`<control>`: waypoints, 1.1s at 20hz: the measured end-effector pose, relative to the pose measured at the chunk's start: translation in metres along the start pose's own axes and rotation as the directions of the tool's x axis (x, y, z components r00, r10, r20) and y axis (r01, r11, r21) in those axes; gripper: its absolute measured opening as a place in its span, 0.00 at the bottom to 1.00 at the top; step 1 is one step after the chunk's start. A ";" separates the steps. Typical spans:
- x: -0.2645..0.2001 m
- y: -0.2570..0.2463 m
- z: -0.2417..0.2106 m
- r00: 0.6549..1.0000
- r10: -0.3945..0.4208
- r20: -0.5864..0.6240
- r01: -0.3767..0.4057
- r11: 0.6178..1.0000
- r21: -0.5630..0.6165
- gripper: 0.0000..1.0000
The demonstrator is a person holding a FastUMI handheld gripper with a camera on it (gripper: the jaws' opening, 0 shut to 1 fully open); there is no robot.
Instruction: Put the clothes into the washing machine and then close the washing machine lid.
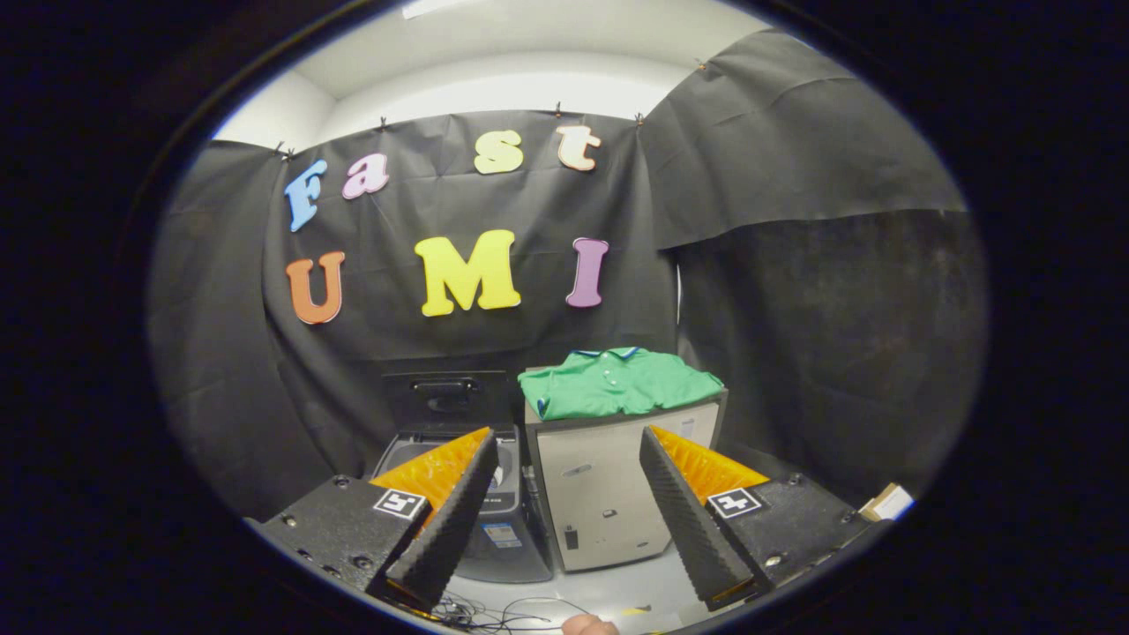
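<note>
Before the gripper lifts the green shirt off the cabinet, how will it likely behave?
The green shirt, folded soft cloth, will probably sag and unfold. It looks light. Its edge overhangs the cabinet, so it may drag. The gripper is open, short of it.

Shirt (619, 383): folded, lying on top of the cabinet (609, 494). Cabinet: on the floor, beyond the gripper (564, 459), whose fingers stand wide apart with nothing between them. Washing machine (472, 494): just left of the cabinet, partly behind the left finger, lid (445, 399) raised upright against the booth wall. Cables (494, 610): on the floor before the machine. Small box (886, 503): far right, behind the right finger.
</note>
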State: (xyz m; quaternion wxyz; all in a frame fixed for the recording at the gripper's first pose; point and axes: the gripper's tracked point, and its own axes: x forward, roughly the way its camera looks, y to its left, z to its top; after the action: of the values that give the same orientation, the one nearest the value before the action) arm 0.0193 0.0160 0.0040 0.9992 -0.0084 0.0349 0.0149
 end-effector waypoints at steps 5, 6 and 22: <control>0.068 -0.022 0.054 0.999 0.018 0.046 -0.017 1.000 -0.012 1.00; 0.089 -0.027 0.068 0.997 0.044 0.064 -0.044 0.999 -0.012 1.00; 0.429 -0.087 -0.019 0.886 0.073 -0.458 -0.157 0.976 -0.149 1.00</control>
State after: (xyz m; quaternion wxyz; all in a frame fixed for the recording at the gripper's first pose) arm 0.4483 -0.0588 -0.0432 0.9562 -0.1010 0.2641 0.0751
